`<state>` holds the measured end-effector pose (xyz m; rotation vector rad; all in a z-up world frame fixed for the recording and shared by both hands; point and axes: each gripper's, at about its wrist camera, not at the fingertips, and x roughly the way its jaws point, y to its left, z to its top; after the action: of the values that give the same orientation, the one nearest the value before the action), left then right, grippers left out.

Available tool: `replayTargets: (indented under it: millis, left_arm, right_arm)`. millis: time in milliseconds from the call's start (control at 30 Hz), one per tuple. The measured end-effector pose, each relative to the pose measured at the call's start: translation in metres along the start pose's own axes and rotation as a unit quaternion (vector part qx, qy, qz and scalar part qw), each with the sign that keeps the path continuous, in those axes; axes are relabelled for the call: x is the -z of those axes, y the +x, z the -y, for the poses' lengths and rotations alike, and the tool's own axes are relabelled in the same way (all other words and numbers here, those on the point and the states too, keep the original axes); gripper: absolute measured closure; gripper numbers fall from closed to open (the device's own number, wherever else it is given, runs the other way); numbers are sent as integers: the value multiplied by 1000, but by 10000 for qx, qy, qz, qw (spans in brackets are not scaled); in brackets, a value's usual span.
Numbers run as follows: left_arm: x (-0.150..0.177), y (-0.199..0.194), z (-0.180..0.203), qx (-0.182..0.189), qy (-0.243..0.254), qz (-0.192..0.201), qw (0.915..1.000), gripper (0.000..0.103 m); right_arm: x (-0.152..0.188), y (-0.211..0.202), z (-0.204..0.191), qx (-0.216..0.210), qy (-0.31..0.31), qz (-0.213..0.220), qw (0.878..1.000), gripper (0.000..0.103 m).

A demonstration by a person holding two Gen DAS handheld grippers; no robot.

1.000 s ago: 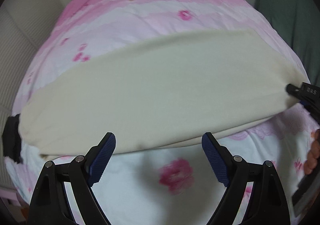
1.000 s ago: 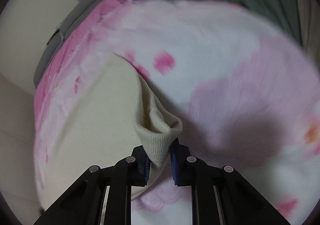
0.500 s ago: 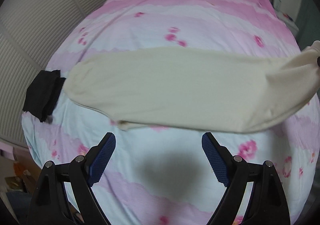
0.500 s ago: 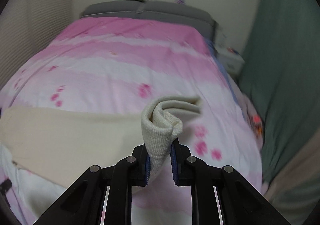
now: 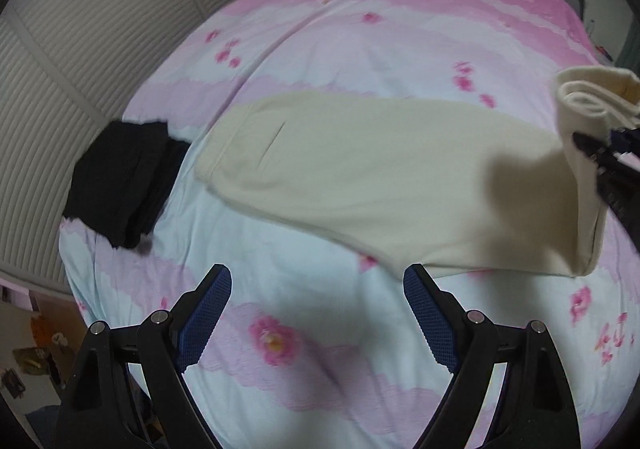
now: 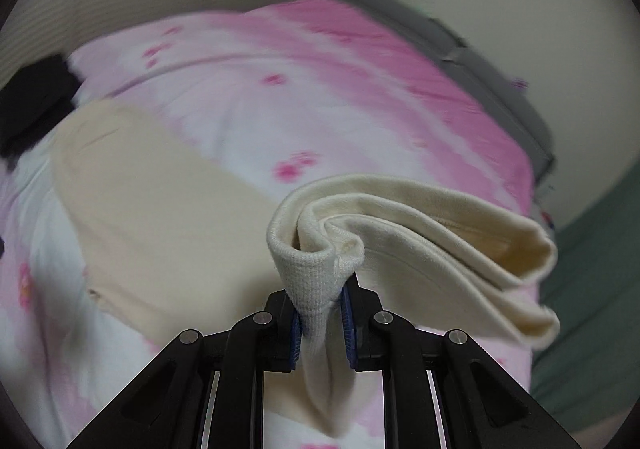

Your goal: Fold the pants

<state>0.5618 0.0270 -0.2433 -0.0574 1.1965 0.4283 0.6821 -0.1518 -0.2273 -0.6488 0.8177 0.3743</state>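
Note:
Cream pants (image 5: 372, 173) lie folded lengthwise across the pink flowered bed cover (image 5: 360, 37). My right gripper (image 6: 322, 323) is shut on their ribbed cuff end (image 6: 316, 269) and holds it raised above the bed; the lifted end (image 5: 588, 105) shows at the right edge of the left wrist view. The rest of the pants (image 6: 160, 201) still lies flat, waist end toward the left. My left gripper (image 5: 316, 313) is open and empty, hovering over the bed just in front of the pants' near edge.
A folded black garment (image 5: 120, 173) lies on the bed beside the pants' left end, and shows in the right wrist view (image 6: 32, 105). A ribbed white wall (image 5: 80, 21) runs along the bed's left side. A grey headboard (image 6: 480, 61) and green curtain (image 6: 592, 269) stand beyond.
My right gripper has lifted the cuff end higher and swung it leftward over the pants. My left gripper has pulled back and up, so more of the bed and the black garment show.

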Motion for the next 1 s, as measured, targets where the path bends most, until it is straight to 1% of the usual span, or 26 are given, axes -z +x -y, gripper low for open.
replayTargets:
  millis: [33,133,233,333,400,500,533,567,600,667,733,800,833,900,967,1000]
  left_arm:
    - [2,7,-6,-7,-24,-75,10000,15]
    - [8,25,-26,-8,-102,-241,9997,15]
    - [12,40,-35,6,-71,-366,9993,15]
    - [12,50,-38,37,-21,-414,9991,15]
    - [9,54,-40,67,46,-388,9992,15]
    - [3,55,-40,36,280,-235,9993,15]
    - [0,54,-40,9,400,-163,9991,15]
    - [-3,53,-40,11,476,-105,9988,15]
    - [-7,51,-38,69,581,-16,9983,15]
    - [-15,47,-32,315,757,108,9966,15]
    - [-22,40,-18,708,1036,358,9914,15]
    - [-27,33,4,966,1463,565,9829,15]
    - [-29,29,20,1094,1762,680,9759,15]
    - [-27,20,58,1299,2460,954,9558,15]
    - [-23,19,92,1366,2899,1115,9407,15]
    - [-22,20,107,1420,3040,1122,9353,15]
  right_arm:
    - [-5,11,-21,-99,-167,-109,9998,87]
    - [-12,33,-69,-375,-539,-382,9971,87]
    - [-6,52,-117,-689,-1002,-677,9903,87]
    - [6,64,-148,-880,-1261,-1025,9828,87]
    - [15,68,-164,-873,-1452,-1099,9794,82]
    - [23,63,-173,-1097,-1390,-1066,9784,69]
    - [24,56,-172,-1238,-1282,-976,9791,58]
    - [26,49,-172,-1388,-1187,-895,9791,52]
    - [28,41,-170,-1500,-1096,-825,9791,51]
    - [33,15,-157,-1757,-779,-523,9800,51]
    - [41,0,-139,-1698,-351,-351,9842,51]
    - [50,-4,-111,-1480,211,-345,9882,51]
    - [60,-6,-87,-1321,638,-428,9883,51]
    - [71,-1,-50,-1097,1191,-529,9854,51]
    - [93,-2,-13,-793,1667,-655,9806,51]
    - [101,-2,2,-662,1823,-695,9785,51]
